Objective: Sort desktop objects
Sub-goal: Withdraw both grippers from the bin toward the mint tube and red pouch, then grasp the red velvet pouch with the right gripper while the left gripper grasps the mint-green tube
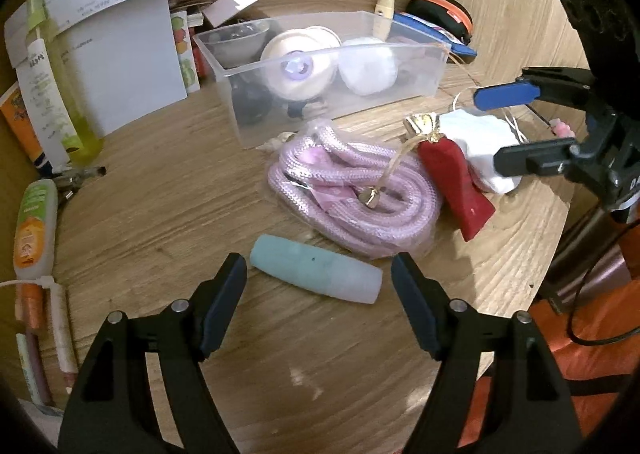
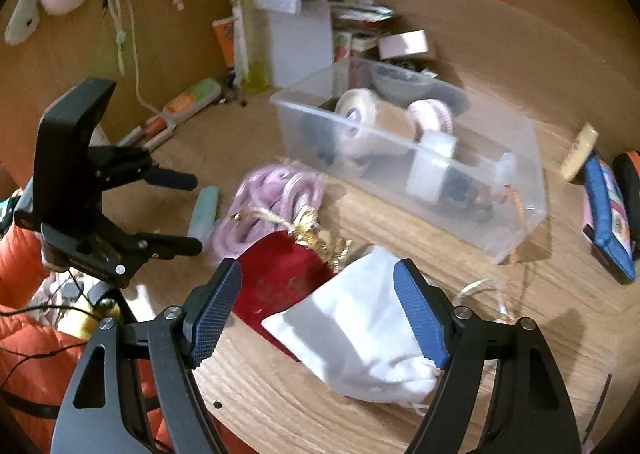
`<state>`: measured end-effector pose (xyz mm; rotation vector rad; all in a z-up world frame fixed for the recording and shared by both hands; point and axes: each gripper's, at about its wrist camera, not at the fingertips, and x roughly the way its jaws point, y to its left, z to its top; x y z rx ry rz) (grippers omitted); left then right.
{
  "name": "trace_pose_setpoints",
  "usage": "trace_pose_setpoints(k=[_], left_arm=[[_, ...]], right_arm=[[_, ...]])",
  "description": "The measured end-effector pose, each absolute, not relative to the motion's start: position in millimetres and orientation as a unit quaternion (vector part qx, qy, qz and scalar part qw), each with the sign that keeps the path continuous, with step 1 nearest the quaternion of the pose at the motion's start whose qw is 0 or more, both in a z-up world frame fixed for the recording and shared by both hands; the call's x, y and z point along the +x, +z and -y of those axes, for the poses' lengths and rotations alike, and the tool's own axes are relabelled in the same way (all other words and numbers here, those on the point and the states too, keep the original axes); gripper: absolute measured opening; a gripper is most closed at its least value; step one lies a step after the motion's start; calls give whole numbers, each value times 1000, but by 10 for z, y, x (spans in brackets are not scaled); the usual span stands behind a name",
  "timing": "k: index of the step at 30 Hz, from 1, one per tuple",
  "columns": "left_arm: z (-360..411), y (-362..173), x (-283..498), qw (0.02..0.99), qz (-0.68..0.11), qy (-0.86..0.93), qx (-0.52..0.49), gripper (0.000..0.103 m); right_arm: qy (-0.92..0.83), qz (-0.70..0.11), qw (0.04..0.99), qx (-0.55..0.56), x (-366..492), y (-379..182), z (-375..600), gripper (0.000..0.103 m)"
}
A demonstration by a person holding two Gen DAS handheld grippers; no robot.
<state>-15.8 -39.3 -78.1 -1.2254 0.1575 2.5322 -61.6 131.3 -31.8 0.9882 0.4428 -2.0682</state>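
While both tongs gape empty | one bin (image 1: 420, 70) | two pouches: red (image 1: 456, 182), white (image 2: 360, 330)

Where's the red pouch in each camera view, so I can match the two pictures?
Left wrist view: the red pouch lies right of centre, between the pink rope bundle and the white cloth bag.
Right wrist view: lower centre, beside the right claw's left finger, partly under the white bag.
Shared landmark: the clear plastic bin behind it.
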Motion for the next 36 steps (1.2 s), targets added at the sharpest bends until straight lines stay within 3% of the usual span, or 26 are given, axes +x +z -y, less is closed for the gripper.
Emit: trace_pose_setpoints(k=[13, 16, 18, 20, 24, 26, 29, 36], left_arm=[[309, -895, -296, 141, -78, 887, -433, 75], [309, -890, -282, 138, -81, 890, -427, 69], [294, -885, -265, 140, -86, 892, -421, 62], [282, -883, -262, 143, -90, 893, -417, 56], [293, -877, -267, 151, -84, 892, -418, 47], [312, -875, -261, 148, -78, 893, -418, 35], [373, -873, -235, 132, -66, 896, -419, 26], [505, -855, -164, 82, -40, 905, -415, 24]], right_arm=[[-777, -204, 416, 427, -800, -618, -980, 76], [-772, -197, 423, 431, -839, -634, -963, 76], [-771, -193, 430, 428, -839, -631, -969, 67], [-766, -183, 442, 429, -837, -632, -973, 52], [-771, -181, 444, 420, -801, -608, -1000, 36], [-776, -176, 439, 417, -806, -587, -1029, 24], [-782, -159, 434, 419, -852, -559, -1103, 21], [-796, -129, 434, 401, -896, -391, -1208, 19]])
